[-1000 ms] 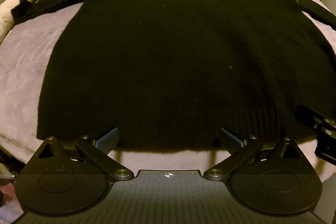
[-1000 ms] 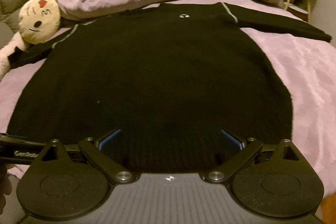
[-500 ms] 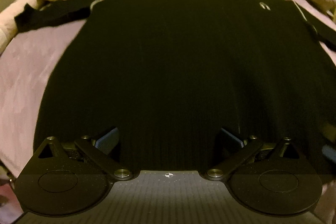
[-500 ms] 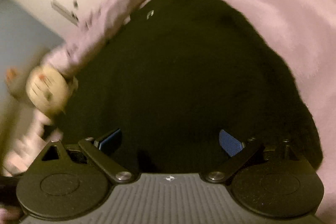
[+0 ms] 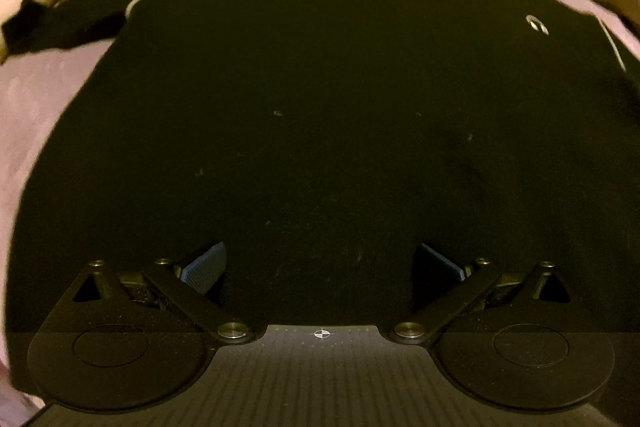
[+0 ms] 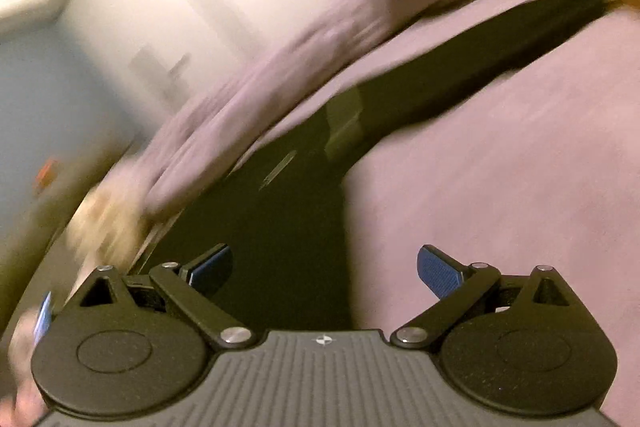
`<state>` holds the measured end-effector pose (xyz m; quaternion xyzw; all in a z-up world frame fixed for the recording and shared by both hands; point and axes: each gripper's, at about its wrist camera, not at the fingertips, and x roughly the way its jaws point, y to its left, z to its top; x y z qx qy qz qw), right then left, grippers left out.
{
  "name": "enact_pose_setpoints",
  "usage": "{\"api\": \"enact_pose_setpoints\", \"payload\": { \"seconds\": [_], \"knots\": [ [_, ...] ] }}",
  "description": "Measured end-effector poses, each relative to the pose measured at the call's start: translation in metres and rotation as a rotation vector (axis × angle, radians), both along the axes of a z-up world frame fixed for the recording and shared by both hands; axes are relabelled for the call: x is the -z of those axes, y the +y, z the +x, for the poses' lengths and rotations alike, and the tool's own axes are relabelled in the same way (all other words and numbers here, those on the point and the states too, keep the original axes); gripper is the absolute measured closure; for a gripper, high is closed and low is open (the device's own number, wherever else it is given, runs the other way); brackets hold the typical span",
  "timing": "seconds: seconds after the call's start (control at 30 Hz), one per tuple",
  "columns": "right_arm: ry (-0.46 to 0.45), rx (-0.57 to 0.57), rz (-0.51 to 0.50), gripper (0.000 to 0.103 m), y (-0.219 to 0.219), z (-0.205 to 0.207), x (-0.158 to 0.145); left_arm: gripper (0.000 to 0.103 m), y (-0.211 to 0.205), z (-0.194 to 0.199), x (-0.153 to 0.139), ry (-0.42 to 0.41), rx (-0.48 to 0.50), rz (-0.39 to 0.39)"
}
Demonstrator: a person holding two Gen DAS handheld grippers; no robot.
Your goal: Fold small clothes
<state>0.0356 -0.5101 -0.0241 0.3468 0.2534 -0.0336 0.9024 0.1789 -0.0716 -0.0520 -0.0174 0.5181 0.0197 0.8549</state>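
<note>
Both-handed, left tool (image 5: 320,263) gapes wide over the black sweater (image 5: 320,107); right tool (image 6: 324,267) likewise spread, its view blurred.

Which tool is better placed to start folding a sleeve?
Probably right: the right tool, open, faces the sweater's outstretched sleeve. The left tool, open, faces mid-body.
</note>
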Motion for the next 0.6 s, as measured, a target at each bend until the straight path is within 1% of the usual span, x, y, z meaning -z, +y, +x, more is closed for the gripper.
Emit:
{"api": "enact_pose_setpoints", "payload": {
  "seconds": [0.03, 0.07, 0.1, 0.13, 0.2, 0.23, 0.27, 0.3, 0.37, 0.4, 0.5, 0.53, 0.6],
  "knots": [
    [0.005, 0.102, 0.018, 0.008, -0.036, 0.006, 0.003, 0.000, 0.002, -0.001, 0.002, -0.013, -0.010, -0.012],
    [0.018, 0.187, 0.048, 0.022, -0.066, 0.012, 0.008, 0.000, 0.003, -0.002, 0.003, -0.023, -0.015, -0.019],
    [0.032, 0.272, 0.091, 0.044, -0.098, 0.017, 0.014, 0.000, 0.003, -0.004, 0.004, -0.034, -0.013, -0.023],
    [0.040, 0.341, 0.131, 0.053, -0.126, 0.023, 0.019, 0.000, 0.004, -0.004, 0.005, -0.045, -0.009, -0.025],
    [0.046, 0.466, 0.185, 0.060, -0.177, 0.035, 0.033, 0.000, 0.004, -0.005, 0.006, -0.062, -0.007, -0.026],
    [0.057, 0.514, 0.199, 0.064, -0.192, 0.039, 0.038, 0.000, 0.005, -0.006, 0.006, -0.071, -0.005, -0.028],
    [0.050, 0.554, 0.230, 0.068, -0.210, 0.043, 0.046, 0.000, 0.005, -0.007, 0.007, -0.079, -0.006, -0.029],
    [0.026, 0.596, 0.278, 0.068, -0.226, 0.047, 0.053, 0.000, 0.005, -0.008, 0.007, -0.086, -0.006, -0.029],
    [-0.007, 0.640, 0.335, 0.068, -0.245, 0.059, 0.063, 0.000, 0.002, -0.012, 0.007, -0.097, -0.001, -0.024],
    [-0.019, 0.645, 0.349, 0.069, -0.253, 0.062, 0.066, 0.000, 0.002, -0.012, 0.007, -0.100, -0.004, -0.025],
    [0.005, 0.687, 0.337, 0.077, -0.267, 0.080, 0.074, 0.000, 0.001, -0.015, 0.006, -0.105, -0.007, -0.026],
    [0.005, 0.701, 0.344, 0.078, -0.269, 0.085, 0.076, 0.000, 0.001, -0.015, 0.006, -0.109, -0.007, -0.026],
    [0.013, 0.725, 0.354, 0.090, -0.273, 0.090, 0.083, 0.000, 0.002, -0.017, 0.007, -0.123, -0.014, -0.031]
  ]
}}
